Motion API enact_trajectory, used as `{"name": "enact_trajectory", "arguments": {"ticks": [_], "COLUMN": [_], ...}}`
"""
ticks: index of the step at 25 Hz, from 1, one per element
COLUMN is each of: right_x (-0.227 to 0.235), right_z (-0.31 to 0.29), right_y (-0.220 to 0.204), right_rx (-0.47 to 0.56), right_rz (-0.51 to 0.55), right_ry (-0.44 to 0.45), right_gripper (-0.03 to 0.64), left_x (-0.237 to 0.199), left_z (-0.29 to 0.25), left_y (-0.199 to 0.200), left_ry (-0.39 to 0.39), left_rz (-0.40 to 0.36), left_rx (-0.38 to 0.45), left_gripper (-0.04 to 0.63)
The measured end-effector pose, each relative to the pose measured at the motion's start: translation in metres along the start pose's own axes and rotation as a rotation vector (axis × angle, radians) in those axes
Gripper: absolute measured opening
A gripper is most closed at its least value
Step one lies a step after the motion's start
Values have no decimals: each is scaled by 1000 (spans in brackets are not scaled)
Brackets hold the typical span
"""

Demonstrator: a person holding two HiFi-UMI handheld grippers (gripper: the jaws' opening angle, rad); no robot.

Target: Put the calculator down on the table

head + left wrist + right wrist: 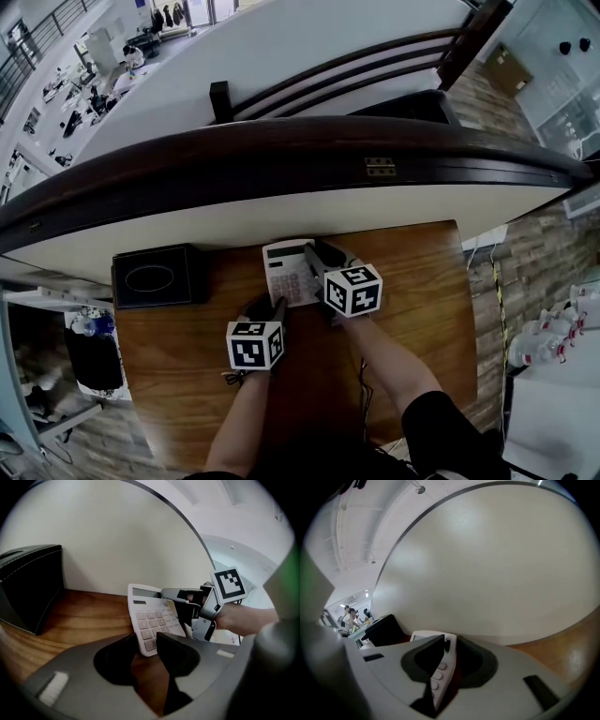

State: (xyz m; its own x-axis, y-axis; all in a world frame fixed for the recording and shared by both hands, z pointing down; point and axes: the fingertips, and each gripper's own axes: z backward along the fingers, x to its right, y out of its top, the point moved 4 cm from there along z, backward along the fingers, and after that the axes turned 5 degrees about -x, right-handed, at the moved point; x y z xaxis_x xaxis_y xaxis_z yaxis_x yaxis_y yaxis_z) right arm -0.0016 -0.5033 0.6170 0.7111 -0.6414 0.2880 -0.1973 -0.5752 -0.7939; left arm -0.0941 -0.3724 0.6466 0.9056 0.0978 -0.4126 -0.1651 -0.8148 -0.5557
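Observation:
A white calculator (pixel 287 271) is at the back of the wooden table (pixel 422 281), close to the cream wall. My right gripper (pixel 317 257) reaches it from the right. In the right gripper view the calculator (pixel 439 670) stands edge-on between the jaws, and my right gripper (pixel 447 660) is shut on it. My left gripper (pixel 272 307) is at its near end. In the left gripper view the calculator's (pixel 152 618) near corner lies between the parted jaws of my left gripper (pixel 146 648), which do not press on it. Whether it rests flat on the wood is unclear.
A black leather box (pixel 159 275) stands on the table left of the calculator, also seen as the black box (pixel 28 588). The curved cream wall (pixel 281 216) bounds the table's far side. A thin cable (pixel 364 375) runs over the table near the person's right arm.

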Motion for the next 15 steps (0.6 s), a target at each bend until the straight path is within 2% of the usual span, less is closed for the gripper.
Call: {"name": "enact_trajectory", "arguments": {"ticks": [9,13,15], "right_x": [-3,-5,-6], "right_z": [3,7,13], "right_y": [-1,0,2], "right_rx": [35,45,57], "right_rz": [13,32,32], "right_ry": [-33,-46,-55], "right_gripper": [60,87,106], "left_x": [-2,0,-1], "left_z": [1,2,4], "left_y": [0,0,0], "left_ry": [11,-7,-12], "left_rz": [-21,-22,-9], "left_rx": [12,26,38], "left_gripper": [158,204,204]}}
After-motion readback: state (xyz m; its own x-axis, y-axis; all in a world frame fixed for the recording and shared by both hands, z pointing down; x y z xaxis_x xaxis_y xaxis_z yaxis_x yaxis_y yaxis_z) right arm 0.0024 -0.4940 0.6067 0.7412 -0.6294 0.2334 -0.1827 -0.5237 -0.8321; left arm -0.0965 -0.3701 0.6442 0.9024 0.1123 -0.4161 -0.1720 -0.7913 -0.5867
